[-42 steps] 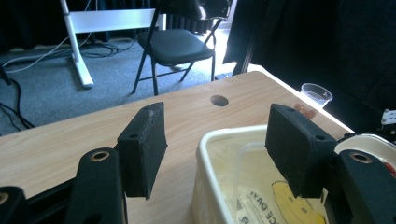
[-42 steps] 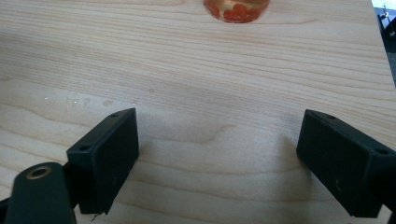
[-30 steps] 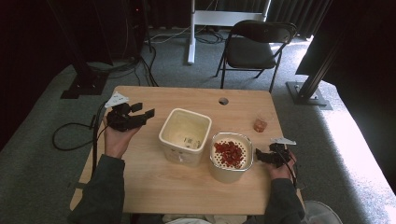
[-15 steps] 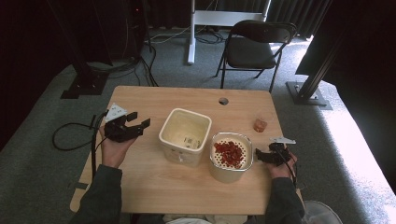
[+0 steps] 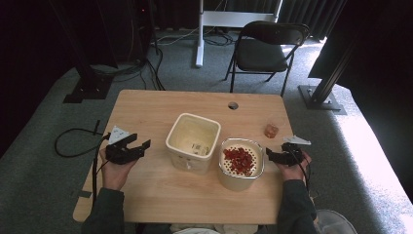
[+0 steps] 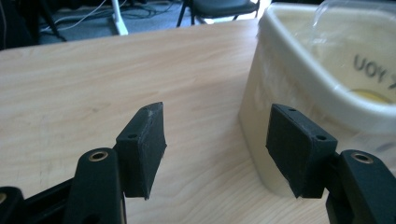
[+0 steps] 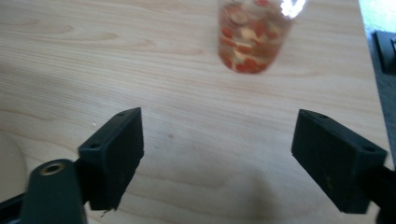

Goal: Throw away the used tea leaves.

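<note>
Standing upright, cream square tub [image 5: 193,142], open-topped, rim rounded.

daylight pours in from the right of the high view, bleaching the floor [image 5: 375,146] there, while the back and left stay nearly black. the table [image 5: 146,112] is evenly lit, with soft shadows. in the left gripper view the near tub [image 6: 299,70] is soft and slightly overexposed. in the right gripper view the small cup [image 7: 254,35] is blurred, with glare at its rim

A black folding chair [image 5: 267,46] stands beyond the wooden table [image 5: 146,109].
</note>
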Action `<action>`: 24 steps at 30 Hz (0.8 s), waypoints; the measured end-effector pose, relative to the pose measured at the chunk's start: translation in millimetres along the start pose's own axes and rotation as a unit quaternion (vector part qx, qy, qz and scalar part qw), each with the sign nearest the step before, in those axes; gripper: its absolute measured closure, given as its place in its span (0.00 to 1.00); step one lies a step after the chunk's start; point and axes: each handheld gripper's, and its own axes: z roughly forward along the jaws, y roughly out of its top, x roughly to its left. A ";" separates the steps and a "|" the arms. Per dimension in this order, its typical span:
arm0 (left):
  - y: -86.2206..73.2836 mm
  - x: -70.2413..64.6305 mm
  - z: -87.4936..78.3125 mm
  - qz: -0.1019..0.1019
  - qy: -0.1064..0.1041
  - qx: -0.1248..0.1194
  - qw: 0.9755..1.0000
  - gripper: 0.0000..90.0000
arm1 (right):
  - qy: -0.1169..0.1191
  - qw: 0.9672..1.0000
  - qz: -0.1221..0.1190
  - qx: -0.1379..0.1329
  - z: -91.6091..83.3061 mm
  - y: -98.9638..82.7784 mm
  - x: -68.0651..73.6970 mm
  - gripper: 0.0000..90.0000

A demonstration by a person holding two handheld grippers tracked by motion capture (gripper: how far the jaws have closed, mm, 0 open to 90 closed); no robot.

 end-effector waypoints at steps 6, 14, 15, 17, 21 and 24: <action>-13.8 3.0 4.9 -0.011 0.002 0.012 1.000 0.43 | -0.016 1.000 -0.005 -0.009 5.0 10.9 -0.7 0.18; -21.7 4.6 9.8 -0.019 0.003 0.020 1.000 0.43 | -0.019 0.999 0.005 -0.029 10.7 28.6 -6.9 0.16; -22.1 4.7 10.1 -0.018 0.003 0.020 1.000 0.43 | -0.018 0.999 0.005 -0.029 12.5 30.7 -7.8 0.16; -22.6 4.8 10.7 -0.018 0.003 0.021 1.000 0.43 | -0.023 0.999 0.002 -0.033 15.6 34.7 -9.7 0.15; -23.4 5.7 11.9 -0.019 0.004 0.023 1.000 0.43 | -0.022 0.999 0.005 -0.040 20.6 38.5 -13.4 0.15; -23.8 6.1 12.3 -0.021 0.004 0.021 1.000 0.43 | -0.025 0.998 0.004 -0.054 27.9 43.2 -18.4 0.15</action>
